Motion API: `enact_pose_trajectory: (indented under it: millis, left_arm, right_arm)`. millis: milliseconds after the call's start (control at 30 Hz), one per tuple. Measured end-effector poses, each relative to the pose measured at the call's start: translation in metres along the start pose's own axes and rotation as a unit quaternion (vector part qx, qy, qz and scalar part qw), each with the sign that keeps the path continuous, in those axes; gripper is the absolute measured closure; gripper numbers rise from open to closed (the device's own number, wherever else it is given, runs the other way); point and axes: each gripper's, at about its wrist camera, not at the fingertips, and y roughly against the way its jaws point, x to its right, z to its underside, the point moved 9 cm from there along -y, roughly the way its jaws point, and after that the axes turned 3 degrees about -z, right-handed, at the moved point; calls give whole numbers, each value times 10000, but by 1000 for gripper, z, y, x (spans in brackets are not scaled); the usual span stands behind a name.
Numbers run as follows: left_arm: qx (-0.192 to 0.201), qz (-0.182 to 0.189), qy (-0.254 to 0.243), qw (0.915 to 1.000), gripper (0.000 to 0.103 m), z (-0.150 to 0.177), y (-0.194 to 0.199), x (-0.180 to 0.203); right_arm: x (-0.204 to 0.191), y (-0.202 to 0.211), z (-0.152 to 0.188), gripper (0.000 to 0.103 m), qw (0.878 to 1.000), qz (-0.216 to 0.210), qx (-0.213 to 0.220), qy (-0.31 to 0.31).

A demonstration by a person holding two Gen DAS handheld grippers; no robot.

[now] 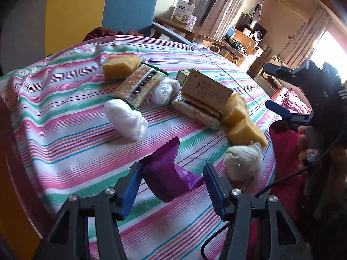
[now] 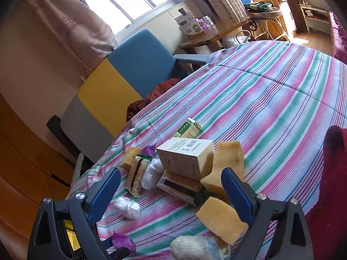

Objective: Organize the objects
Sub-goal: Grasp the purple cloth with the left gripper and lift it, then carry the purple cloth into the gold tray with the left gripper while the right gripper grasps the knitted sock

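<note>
The left gripper (image 1: 173, 186) has a purple wrapper (image 1: 167, 173) between its blue pads, jaws about half closed and pinching it; the packet's crumpled and lifted, top end sticking up, w/ the bed's striped sheet (image 1: 65, 117) showing beneath it. No earlier view, so how firm the pinch is can't be judged beyond contact at both pads.

The right gripper (image 2: 171, 192) hovers w/ jaws wide, nothing in them, over the near edge of the bed by the pile.

Step in hand, as a judgement: carry the wrapper to its like and set it down. A second purple packet (image 2: 149, 150) shows at the far side of the pile, beside a yellow sponge (image 2: 130, 158), so that's prob. the target. To do it well: keep the pinch steady since the foil is slippery, lift clear of the white plastic bundle (image 1: 125, 119) and snack bar (image 1: 138, 84), approach from the bed's left side, not over the tan box (image 1: 206, 91), which sits propped on another bar and could topple.

The sock ball (image 1: 243, 160) lies just right of the left gripper, near the bed's near edge.
</note>
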Motion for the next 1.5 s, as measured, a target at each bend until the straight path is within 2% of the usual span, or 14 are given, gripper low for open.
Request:
enact_pose_trajectory:
  millis: [100,167,367,433,533,600,700,867,1000,1200,1233,1267,1433,1500]
  left_arm:
    - [168,-303,-8,9994,44,3,19,-7]
    - [332,-792,-207,9961,44,3,33,-15]
    - [847,-1477,-255,9851,44,0,82,-35]
    - [935,-1600,-206,9825,44,-1,94,-41]
    - [1053,-1792,-143,9781,44,1,109,-50]
    - [1108,-1857,-99,9763,44,3,117,-57]
    - [1121,-1861,26,9761,44,9,122,-66]
    - [1171,-1772,295,9767,44,19,127,-79]
    - [1197,-1699,441,9772,44,24,130,-85]
    - [1266,-1670,546,9763,44,29,137,-93]
    - [1278,-1677,564,9759,44,30,138,-95]
    - [1284,-1690,586,9755,44,31,140,-97]
    - [1286,-1776,815,9723,44,40,144,-114]
    - [1281,-1818,906,9707,44,44,146,-122]
  right_arm:
    - [-1,-2,1,7,10000,30,-42,33]
    - [-1,-3,2,7,9999,38,-76,57]
    - [-4,-7,6,7,9996,128,-193,184]
    - [-8,-12,11,7,9987,123,-413,287]
    - [-19,-21,34,8,9913,143,-1122,669]
    - [-27,-23,53,8,9817,268,-1555,1071]
    - [-29,-20,83,11,9580,559,-2232,1712]
    - [-5,-12,105,14,9194,1136,-3113,2117]
    - [2,-15,110,14,8970,1458,-3399,2422]
    - [11,-45,126,14,8648,1830,-3871,2624]
    - [15,-49,130,15,8580,1930,-3953,2651]
    - [16,-52,129,27,8545,2033,-3921,2734]
    - [6,-52,124,33,8621,1971,-3608,2964]
    - [-9,-51,123,33,8779,1659,-3405,2929]
